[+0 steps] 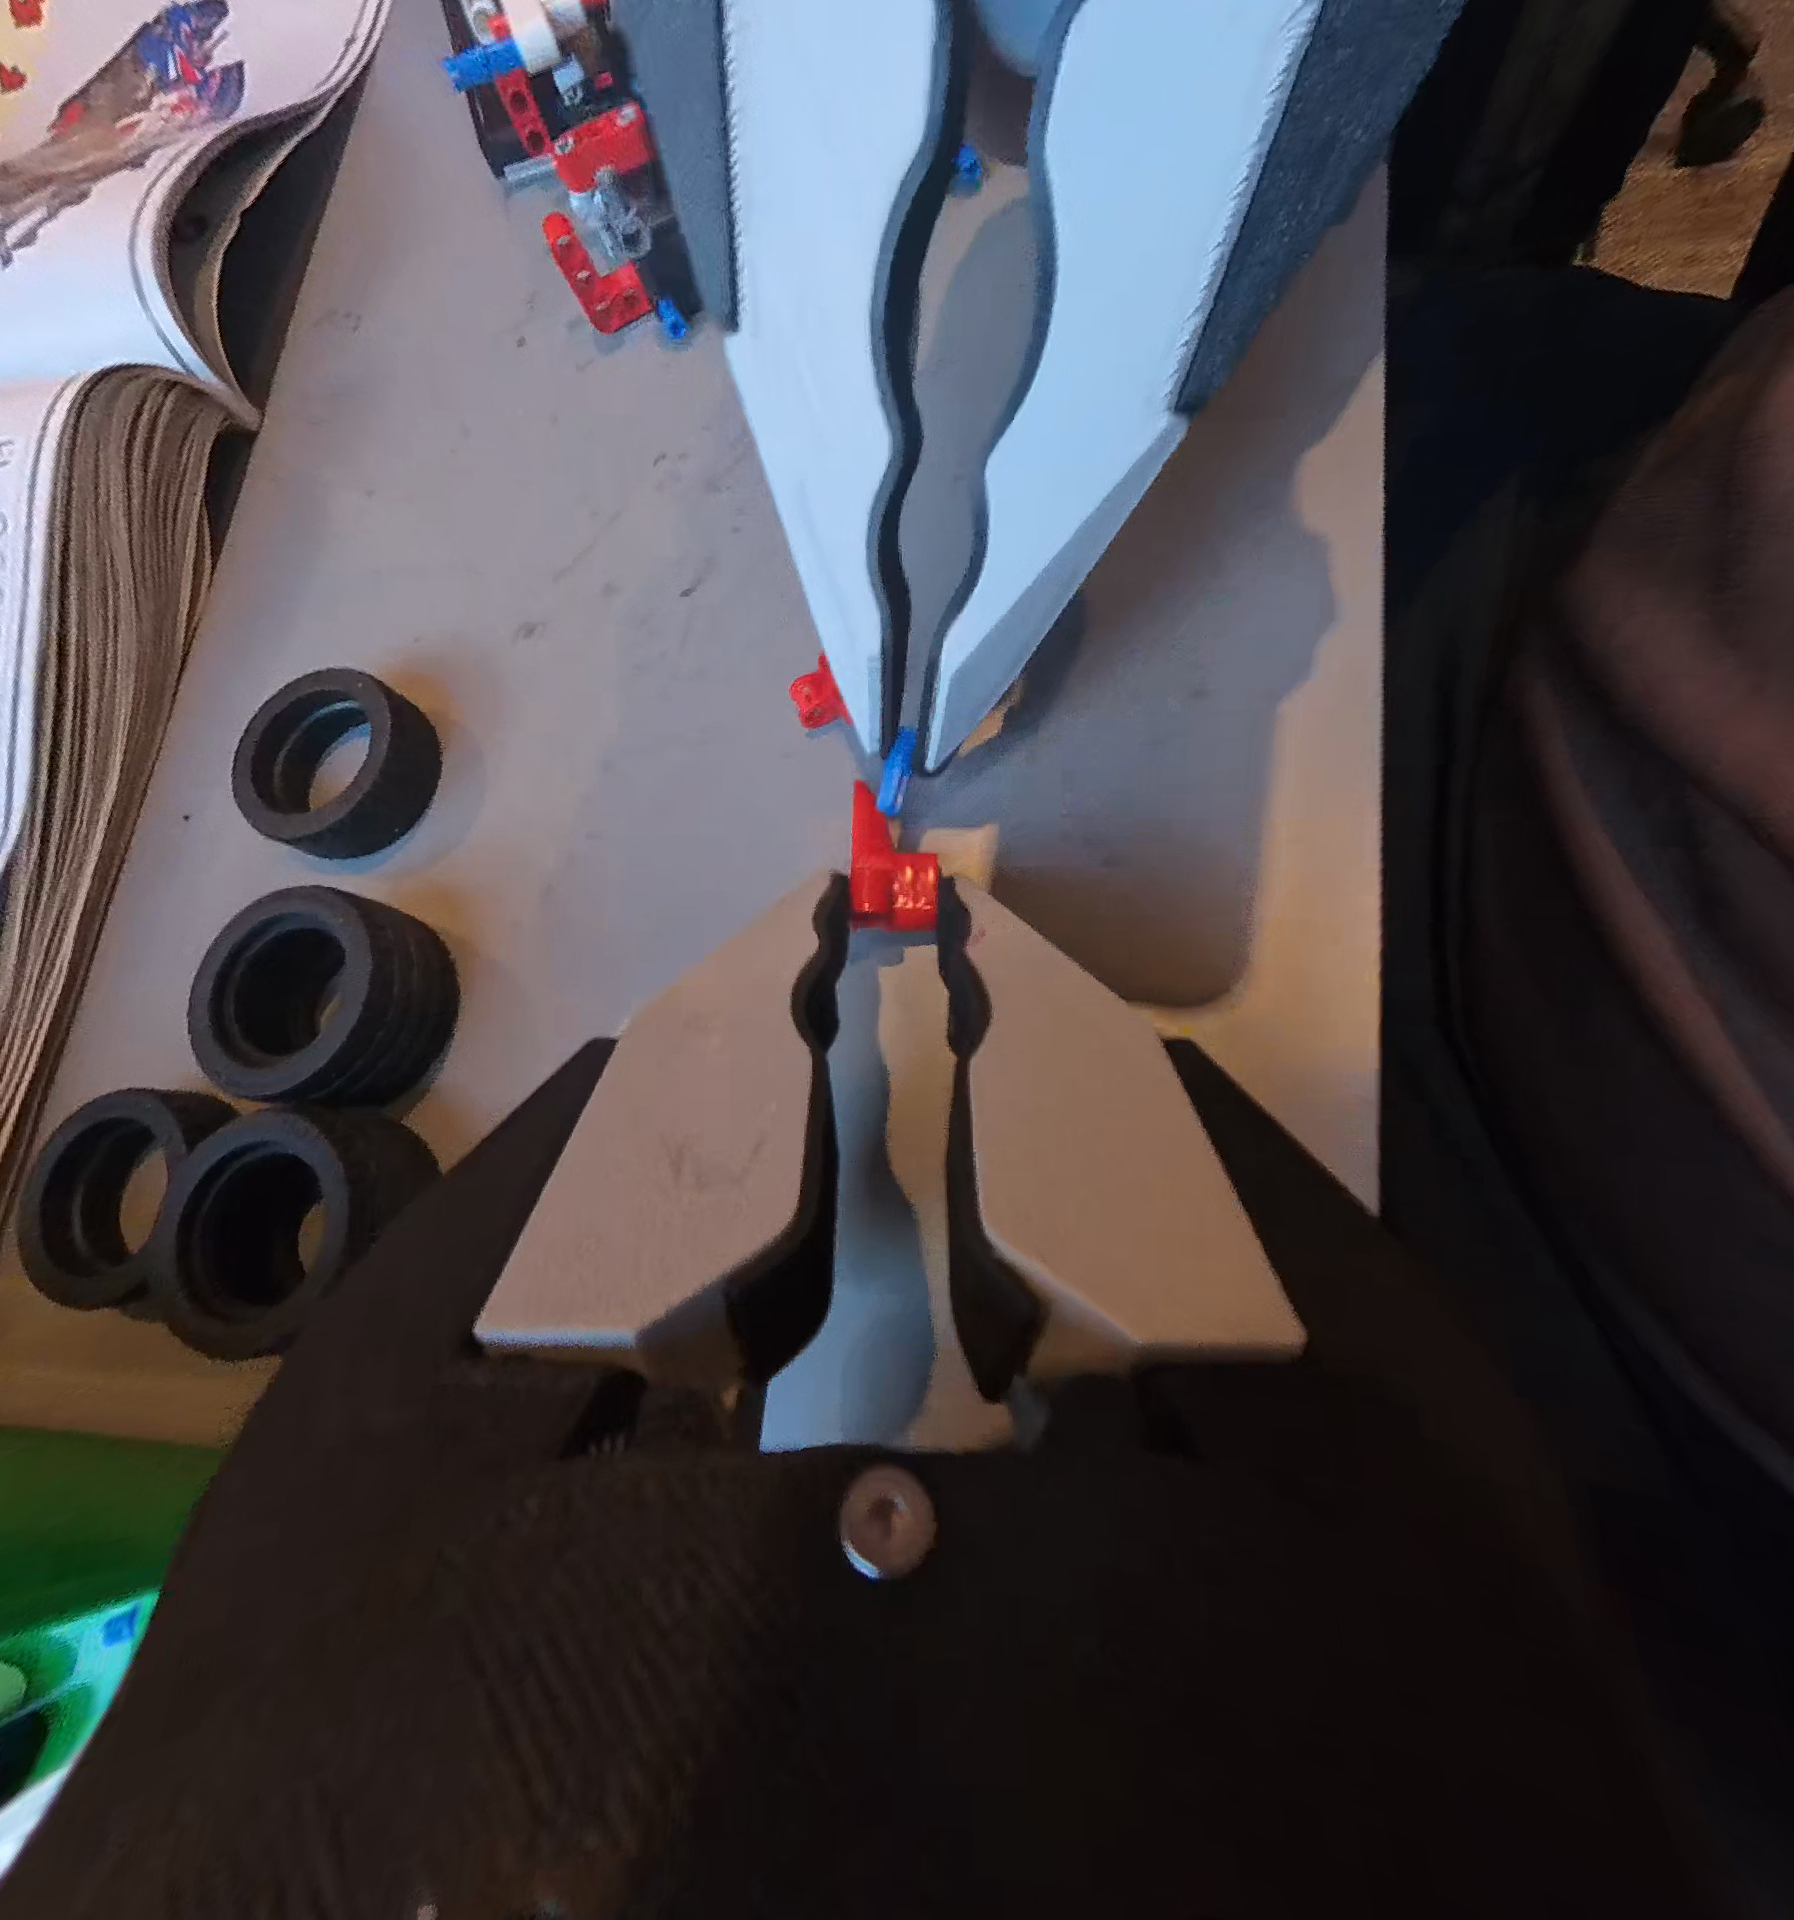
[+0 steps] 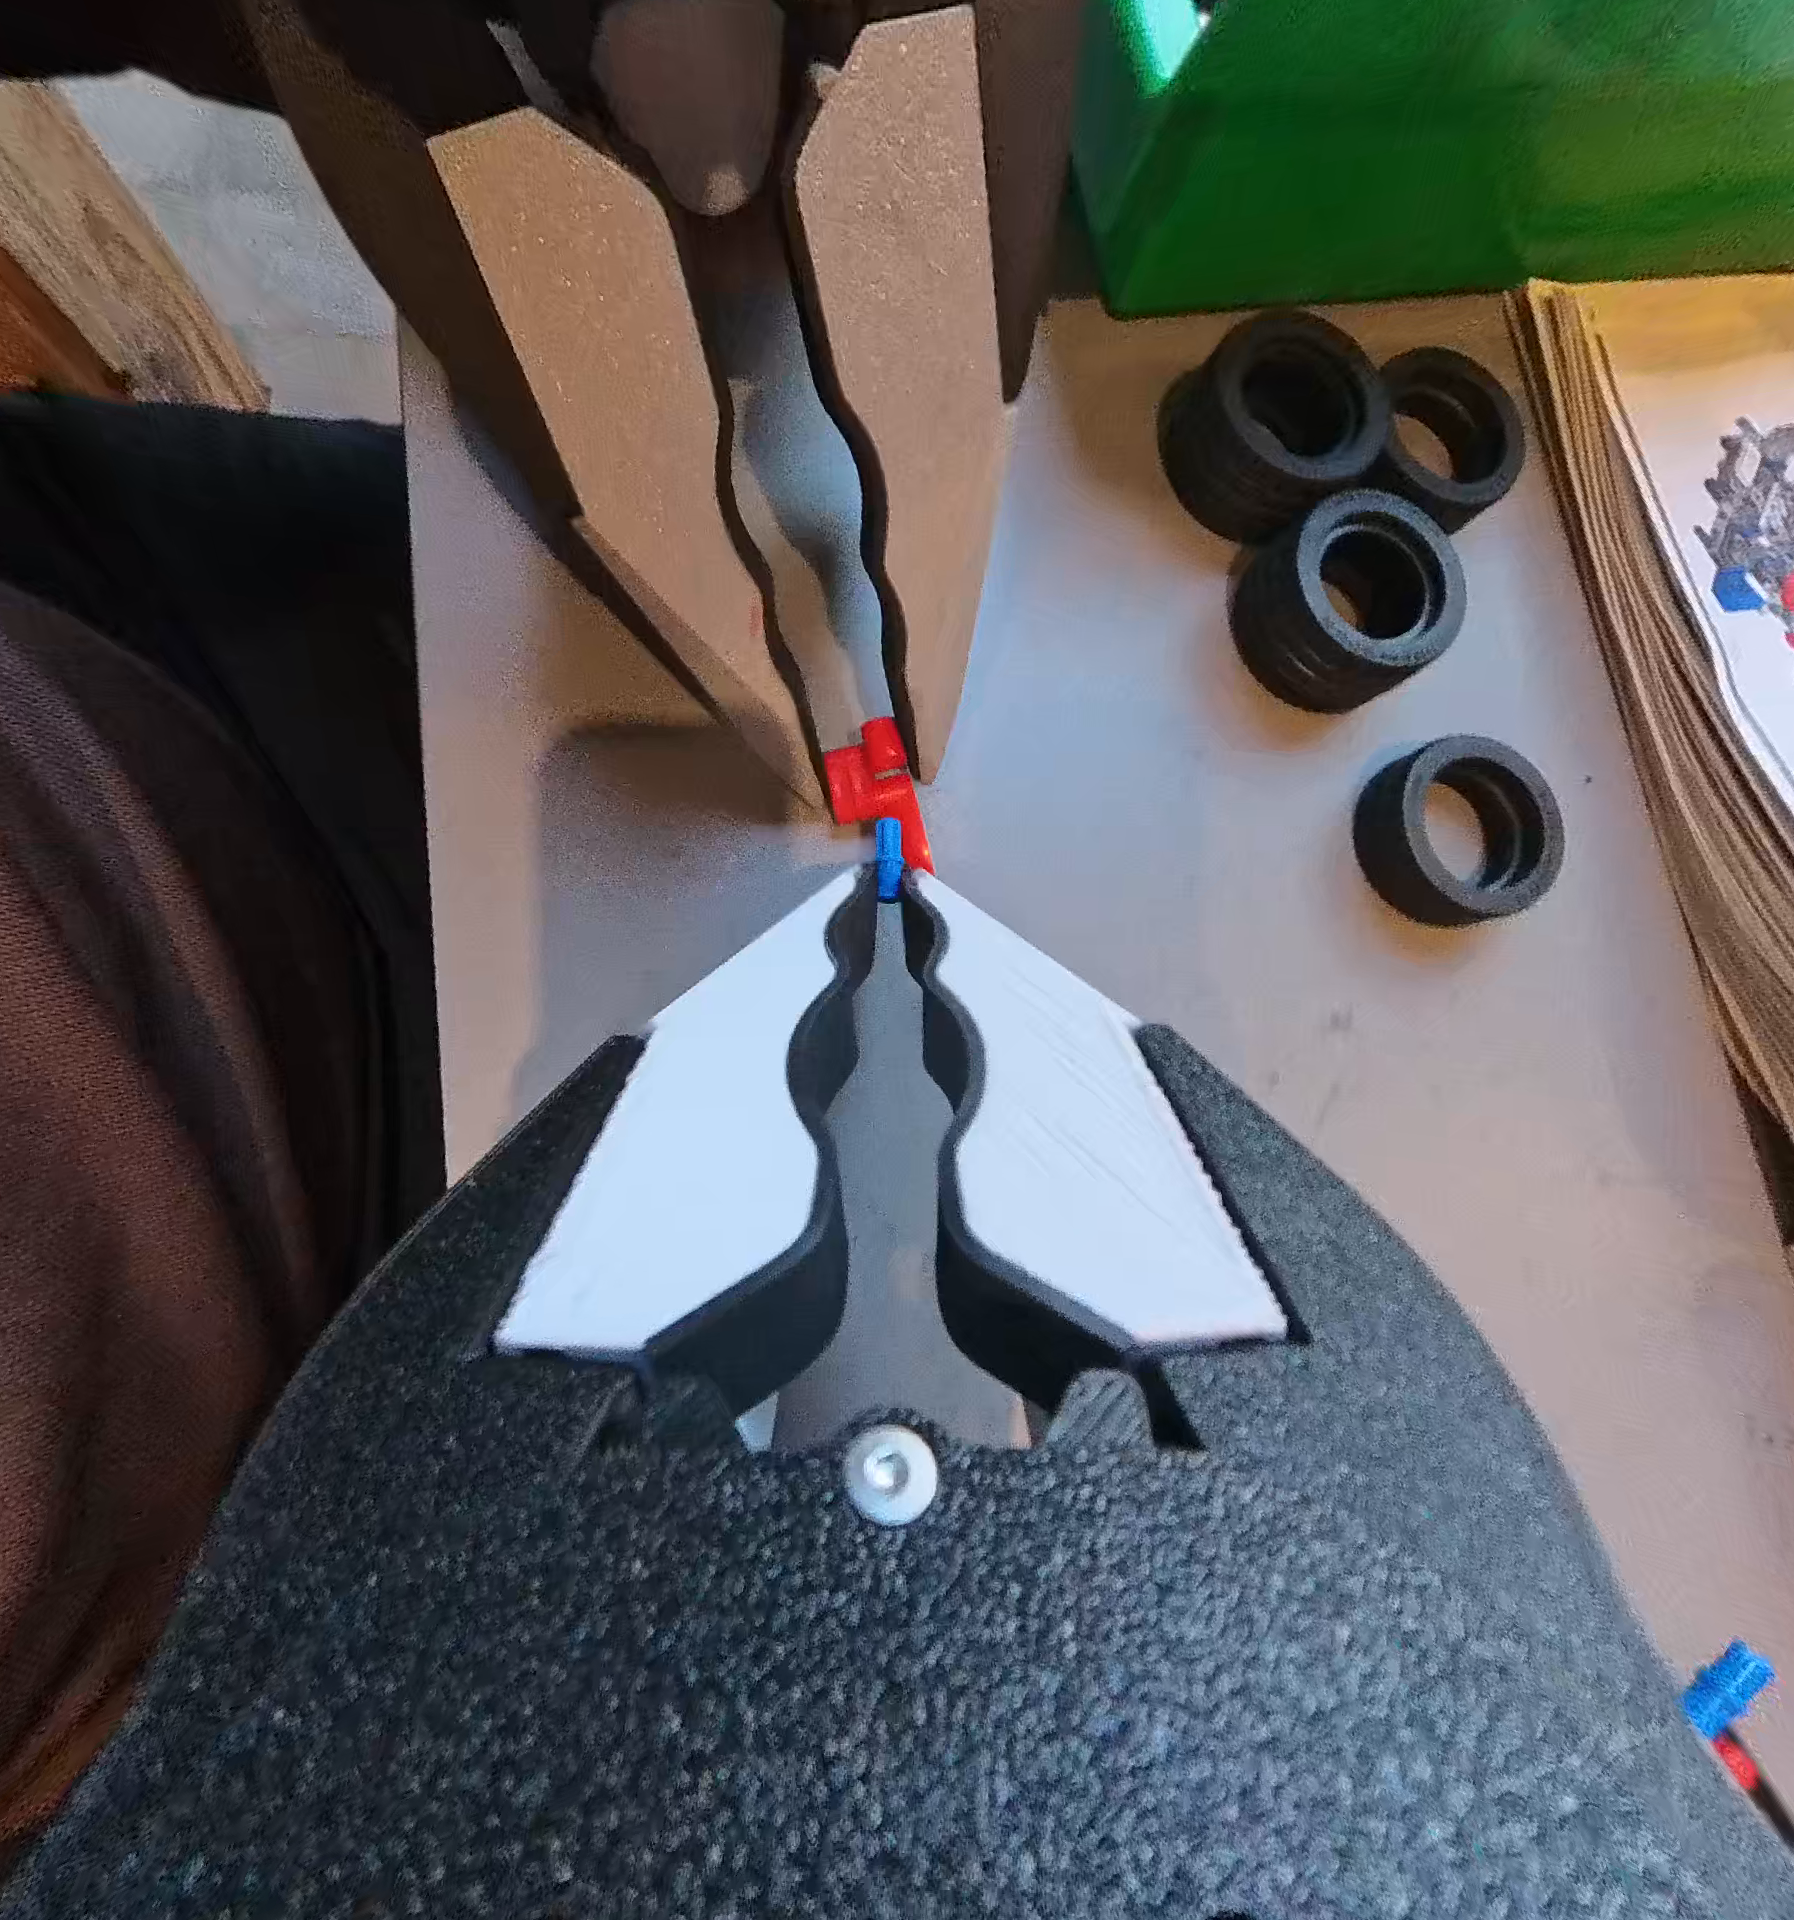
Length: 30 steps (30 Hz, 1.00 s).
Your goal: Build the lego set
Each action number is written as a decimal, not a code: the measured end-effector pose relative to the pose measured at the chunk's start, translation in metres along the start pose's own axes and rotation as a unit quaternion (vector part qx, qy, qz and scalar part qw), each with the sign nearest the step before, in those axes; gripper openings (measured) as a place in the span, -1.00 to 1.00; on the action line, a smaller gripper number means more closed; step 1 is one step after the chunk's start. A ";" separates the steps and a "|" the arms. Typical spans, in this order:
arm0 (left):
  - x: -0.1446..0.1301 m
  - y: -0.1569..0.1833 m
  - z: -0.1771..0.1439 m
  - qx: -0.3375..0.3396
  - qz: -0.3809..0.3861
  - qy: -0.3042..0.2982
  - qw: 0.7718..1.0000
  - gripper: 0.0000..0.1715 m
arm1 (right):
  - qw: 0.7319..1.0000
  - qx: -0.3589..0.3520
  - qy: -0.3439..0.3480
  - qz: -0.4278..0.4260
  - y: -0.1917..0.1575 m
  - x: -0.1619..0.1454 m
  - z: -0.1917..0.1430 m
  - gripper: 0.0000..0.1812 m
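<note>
My left gripper [image 1: 888, 899] is shut on a small red L-shaped piece [image 1: 888, 873], held above the table. My right gripper [image 2: 888, 881] is shut on a small blue pin [image 2: 887, 854] and points it at the red piece [image 2: 872, 779]; pin and piece touch or nearly touch. In the left wrist view the right gripper [image 1: 908, 764] comes in from above with the blue pin [image 1: 895, 769] at its tip. In the right wrist view the left gripper [image 2: 867, 774] comes from the top. A partly built red, black and grey model [image 1: 581, 156] lies at the far end.
Several black tyres [image 1: 337, 764] [image 2: 1345, 597] lie on the grey table [image 1: 560, 520]. An open instruction booklet [image 1: 72, 312] [image 2: 1703, 675] lies beyond them. A green box [image 2: 1495, 156] stands beside them. Another red piece [image 1: 812, 694] lies on the table. A person's dark sleeve [image 2: 145, 935] is near the edge. Less than 4 cm separates the two grippers' tips.
</note>
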<state>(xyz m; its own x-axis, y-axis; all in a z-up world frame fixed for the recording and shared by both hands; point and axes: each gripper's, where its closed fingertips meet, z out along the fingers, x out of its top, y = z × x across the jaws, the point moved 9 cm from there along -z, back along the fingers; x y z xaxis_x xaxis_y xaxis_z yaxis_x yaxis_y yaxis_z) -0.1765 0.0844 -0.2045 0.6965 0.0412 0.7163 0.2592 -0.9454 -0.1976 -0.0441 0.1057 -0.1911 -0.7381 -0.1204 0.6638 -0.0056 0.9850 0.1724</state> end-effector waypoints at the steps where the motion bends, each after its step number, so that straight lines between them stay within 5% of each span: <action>1: 0.000 -0.001 0.000 -0.005 -0.006 0.000 1.000 -0.84 | 1.000 0.001 0.003 0.010 0.000 -0.002 -0.002 -0.95; 12: -0.001 -0.008 0.001 -0.028 -0.081 -0.008 0.996 -0.73 | 0.991 -0.033 0.033 0.126 0.003 -0.036 -0.029 -0.95; 18: -0.001 -0.006 -0.002 -0.055 -0.153 -0.004 0.987 -0.49 | 0.982 -0.027 0.074 0.174 0.007 -0.038 -0.035 -0.95; 25: 0.012 0.010 -0.009 0.038 -0.086 -0.033 0.995 -0.69 | 0.951 0.059 0.160 0.259 0.006 -0.028 -0.040 -0.95; 30: 0.046 0.021 -0.020 0.143 -0.038 0.023 0.989 -0.72 | 0.887 0.138 0.249 0.363 0.006 -0.019 -0.039 -0.96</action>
<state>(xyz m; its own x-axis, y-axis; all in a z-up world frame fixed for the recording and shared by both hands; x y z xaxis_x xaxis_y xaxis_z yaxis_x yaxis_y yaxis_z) -0.1525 0.0597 -0.1630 0.6389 0.0875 0.7643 0.4926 -0.8097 -0.3191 -0.0037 0.1088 -0.1739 -0.2259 0.5854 0.7786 0.1339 0.8103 -0.5704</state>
